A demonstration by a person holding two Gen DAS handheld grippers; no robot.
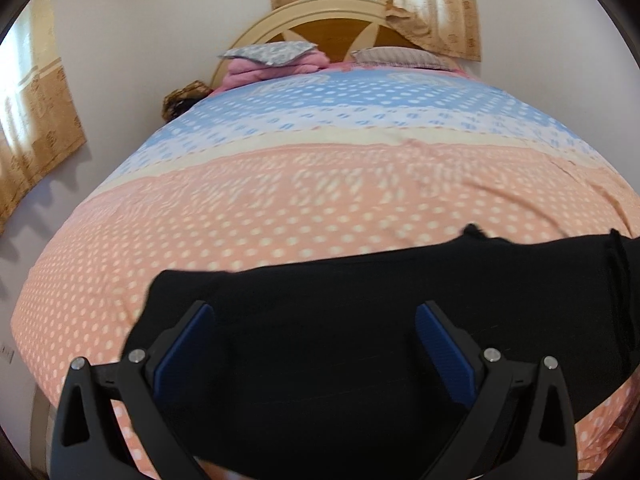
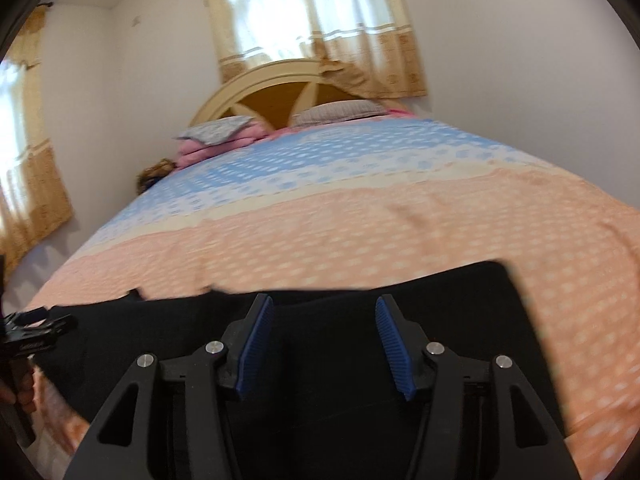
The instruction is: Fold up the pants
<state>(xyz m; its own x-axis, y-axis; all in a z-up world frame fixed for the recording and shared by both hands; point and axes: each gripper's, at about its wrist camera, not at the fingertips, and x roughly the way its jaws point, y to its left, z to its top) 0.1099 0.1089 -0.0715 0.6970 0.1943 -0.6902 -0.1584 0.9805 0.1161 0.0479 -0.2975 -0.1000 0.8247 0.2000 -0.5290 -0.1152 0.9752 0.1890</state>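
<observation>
Black pants [image 1: 320,280] lie flat across the near end of the bed, stretching from left to right. My left gripper [image 1: 316,312] hovers over their left part, open wide, its blue pads [image 1: 184,348] apart with only the flat cloth below. In the right wrist view the same pants [image 2: 460,308] end in a squared edge on the right. My right gripper [image 2: 324,300] is over them, open, its blue pads [image 2: 256,344] touching nothing. The left gripper [image 2: 36,328] also shows at the far left edge of that view, held by a hand.
The bed has a dotted cover [image 1: 280,208], pink near me and blue farther off. Pillows and a pink blanket [image 1: 272,60] sit against the arched headboard [image 1: 332,20]. Curtains [image 2: 312,28] hang behind the bed and on the left wall. White walls enclose the bed.
</observation>
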